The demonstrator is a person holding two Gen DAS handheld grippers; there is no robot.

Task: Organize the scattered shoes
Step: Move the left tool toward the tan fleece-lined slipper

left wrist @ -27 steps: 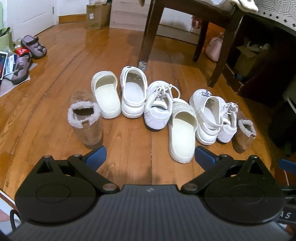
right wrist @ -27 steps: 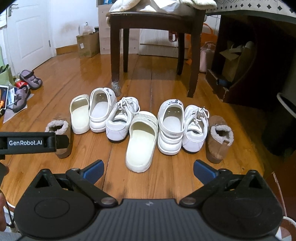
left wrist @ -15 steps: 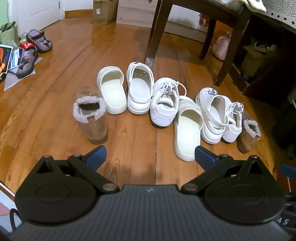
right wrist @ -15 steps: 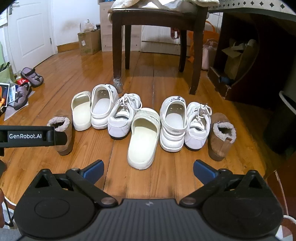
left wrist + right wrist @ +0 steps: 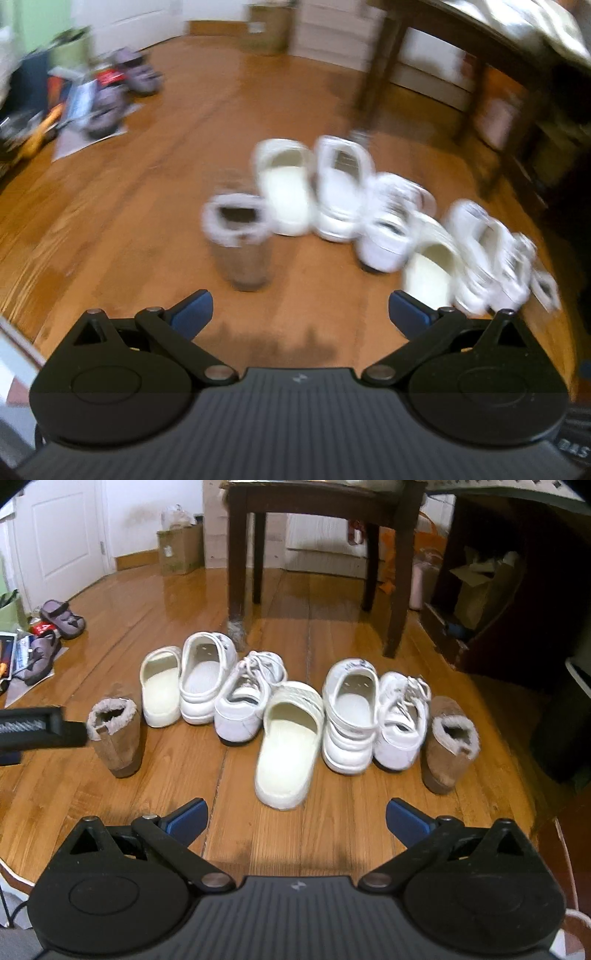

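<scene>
A row of shoes stands on the wooden floor. From the left: a brown fleece-lined slipper (image 5: 118, 736), a cream slide (image 5: 160, 690), a white clog (image 5: 207, 677), a white sneaker (image 5: 247, 698), a second cream slide (image 5: 290, 744) set nearer to me, another white clog (image 5: 349, 718), another white sneaker (image 5: 400, 720) and the second brown slipper (image 5: 448, 744). My right gripper (image 5: 295, 818) is open and empty, short of the near cream slide. My left gripper (image 5: 299, 314) is open and empty, just short of the left brown slipper (image 5: 243, 251); that view is blurred.
A dark wooden table (image 5: 317, 506) stands behind the row, its leg (image 5: 238, 576) close to the clog. Purple sandals (image 5: 61, 618) and papers lie at far left. A cardboard box (image 5: 181, 548) is by the wall. Dark furniture (image 5: 498, 590) fills the right.
Both grippers have come closer to the shoes. The left view has swung leftward and is now motion-blurred; the left brown slipper sits nearer its centre. The shoes have not moved.
</scene>
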